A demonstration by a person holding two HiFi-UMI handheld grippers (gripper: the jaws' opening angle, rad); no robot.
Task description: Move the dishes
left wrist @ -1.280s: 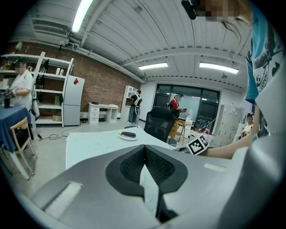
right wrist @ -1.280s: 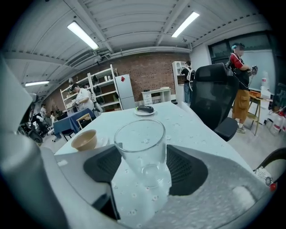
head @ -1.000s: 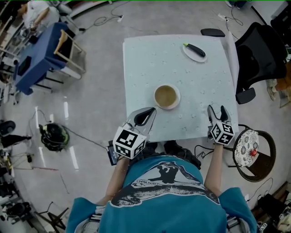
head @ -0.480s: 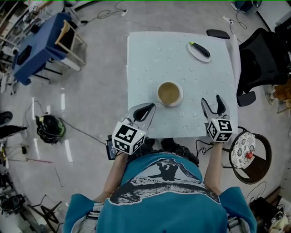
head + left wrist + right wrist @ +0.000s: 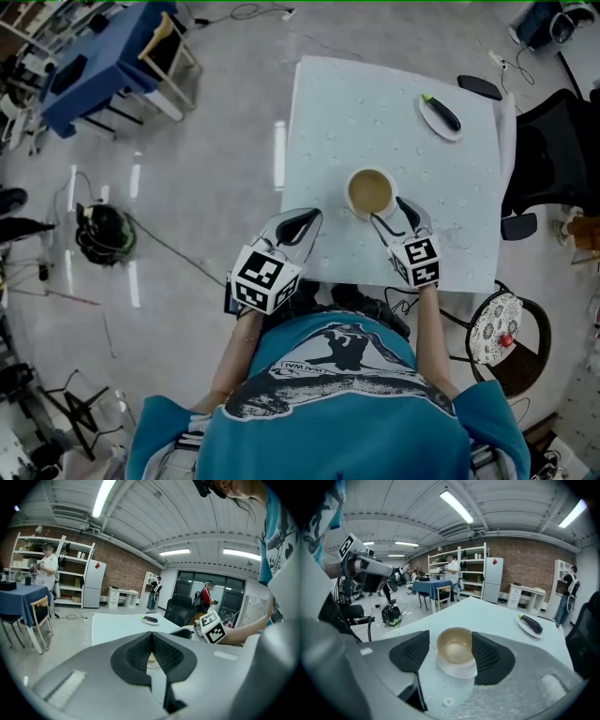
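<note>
R gripper (image 5: 391, 212) has its jaws spread wide, one on each side of the bowl (image 5: 456, 644) but not clamped on it. Whether a pad already touches the wall I can't tell. L gripper (image 5: 152, 645) jaws are pressed together w/ nothing between them, parked at the near-left edge of the surface (image 5: 356, 112). The bowl sits mid-width on the surface, toward my side, on a white saucer (image 5: 459, 671). I'd judge it a hard, glazed-looking piece: rigid and probably light, but slick, and breakable if it's ceramic. The bigger worry is that it's a loose 2-piece stack, so pinching the bowl alone could leave the saucer behind or drag it. Best hold, imo, is across the bowl's wall just under the rim, closing slowly, or else on the saucer's lip to carry both. The R gripper view gives me the saucer, the empty inside of the bowl and the gap at each pad, which the head view flattens out. The head view alone shows the layout: the 2nd plate (image 5: 433, 122) w/ the aubergine (image 5: 532, 623) is well apart at the far-right corner. The L gripper view is mostly blocked by its own jaws, w/ only a sliver of bowl past them.
</note>
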